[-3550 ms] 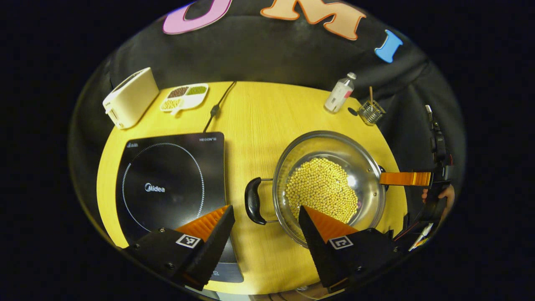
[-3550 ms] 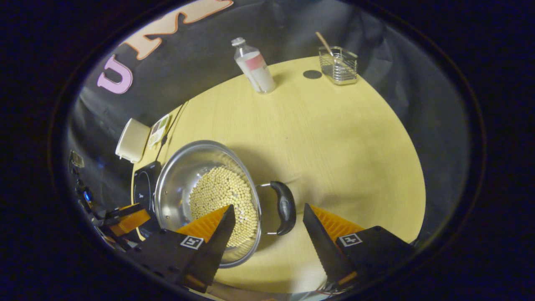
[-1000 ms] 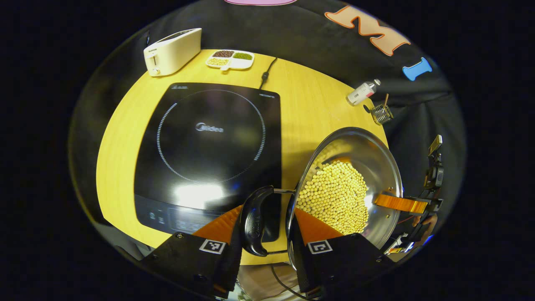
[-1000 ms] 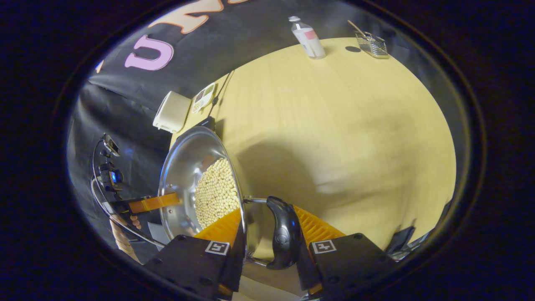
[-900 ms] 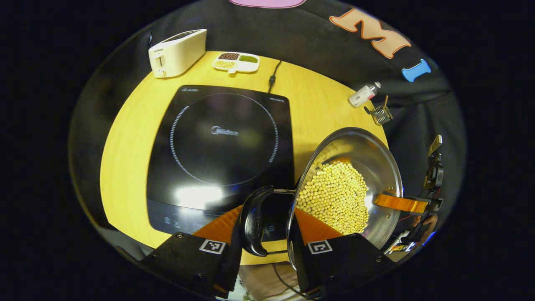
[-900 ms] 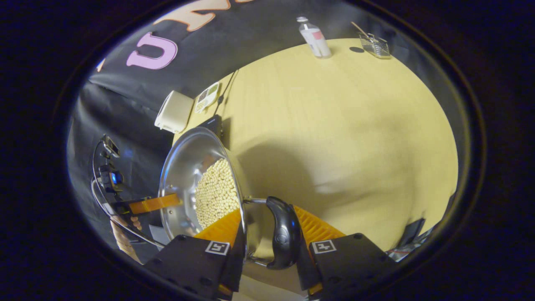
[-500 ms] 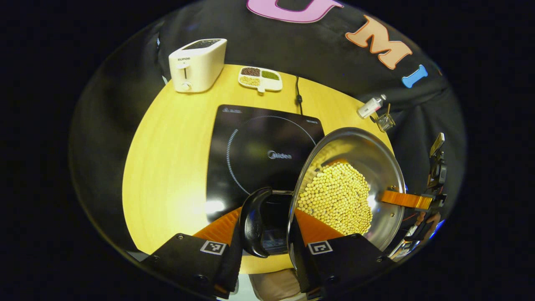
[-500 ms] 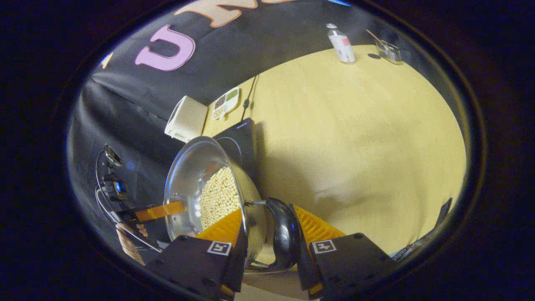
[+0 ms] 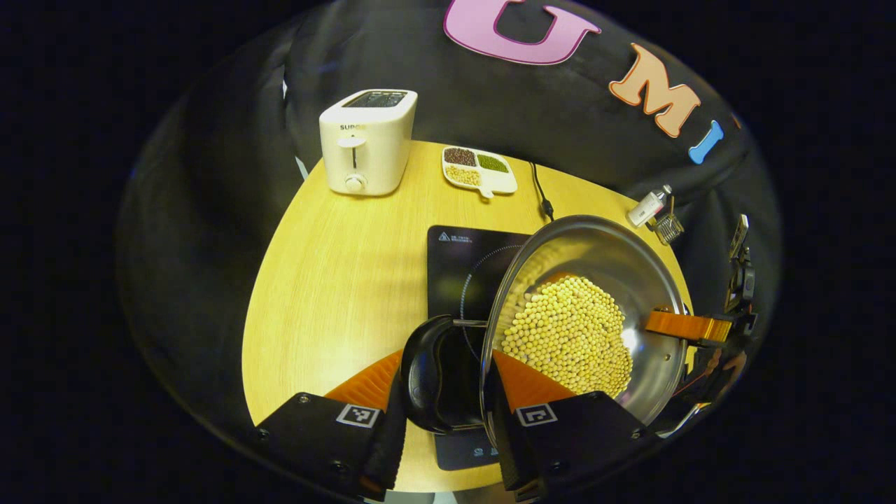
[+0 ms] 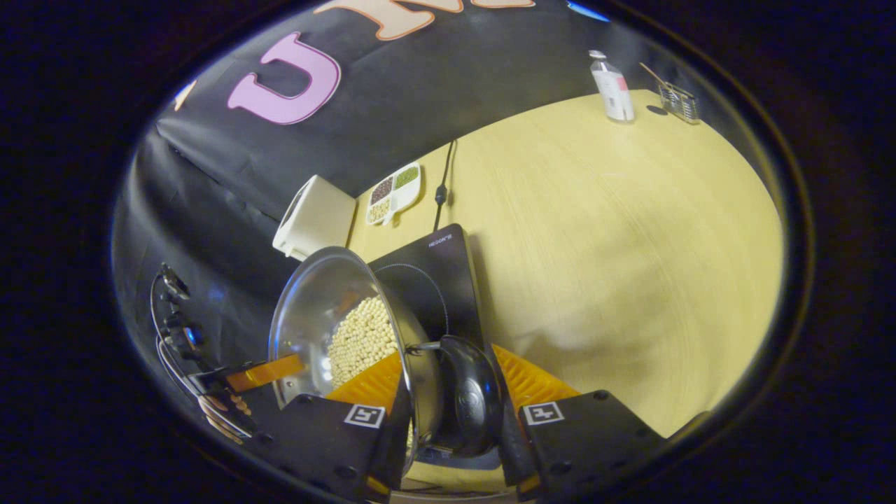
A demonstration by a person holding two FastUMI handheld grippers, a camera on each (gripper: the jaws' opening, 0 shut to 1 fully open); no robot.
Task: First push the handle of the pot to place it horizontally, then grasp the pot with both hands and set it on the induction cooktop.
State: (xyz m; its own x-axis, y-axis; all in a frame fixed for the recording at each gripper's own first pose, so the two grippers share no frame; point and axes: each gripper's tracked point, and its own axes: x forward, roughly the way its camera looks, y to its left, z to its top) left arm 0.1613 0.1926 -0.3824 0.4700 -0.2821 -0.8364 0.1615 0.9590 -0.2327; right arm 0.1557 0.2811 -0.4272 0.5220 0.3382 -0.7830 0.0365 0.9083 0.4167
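The pot [image 9: 588, 308] hangs over the cooktop [image 9: 455, 280] as we carry it; left gripper [image 9: 444, 381] and right gripper [image 10: 451, 399] each pinch a handle. Next we lower it level.

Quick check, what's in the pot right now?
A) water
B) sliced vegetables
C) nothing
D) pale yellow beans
D: in the left gripper view the steel pot holds a heap of pale yellow beans, and the right gripper view shows the same beans inside it.
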